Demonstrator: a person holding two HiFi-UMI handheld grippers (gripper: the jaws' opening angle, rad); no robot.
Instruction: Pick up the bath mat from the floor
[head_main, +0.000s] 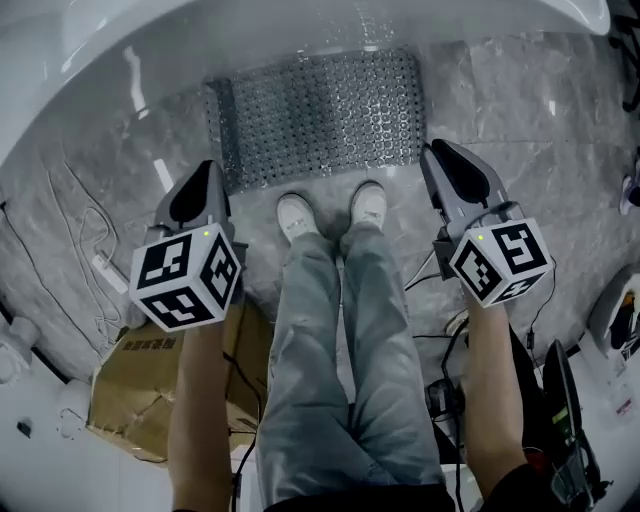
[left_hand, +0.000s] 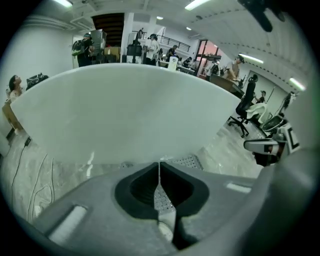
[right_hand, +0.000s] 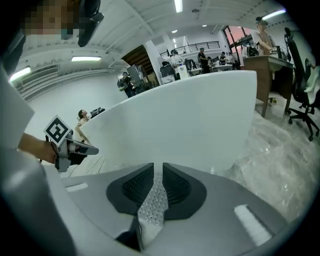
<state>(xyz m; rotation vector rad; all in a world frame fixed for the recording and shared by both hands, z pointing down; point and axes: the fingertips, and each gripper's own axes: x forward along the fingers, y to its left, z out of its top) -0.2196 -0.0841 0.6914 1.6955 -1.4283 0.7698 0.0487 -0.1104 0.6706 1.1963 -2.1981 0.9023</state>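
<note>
**Both hand-held grippers poised at the near corners of the bath mat**

The bath mat lies flat on the marble floor in the upper middle of the head view. Its far edge is tucked against the curved white bathtub, and its near edge sits just ahead of the person's shoes. It is a grey, perforated sheet that looks thin and floppy. That probably explains why two grip points are being lined up instead of one: lifted from a single corner, it would likely sag and drag.

The left hand-held gripper points down at the mat's lower-left corner. The right hand-held gripper hangs just off the mat's right edge, near the lower-right corner. Neither touches the mat.

In the left gripper view, the left hand-held gripper has its jaws closed together with nothing between them. It would have to open before it could take the edge. In the right gripper view, the right hand-held gripper shows a narrow gap between its jaws. The mat's dotted surface is visible through that gap, but nothing is clamped.

The lift has not begun. A cardboard box and loose cables lie at the lower left, clear of the mat.
</note>
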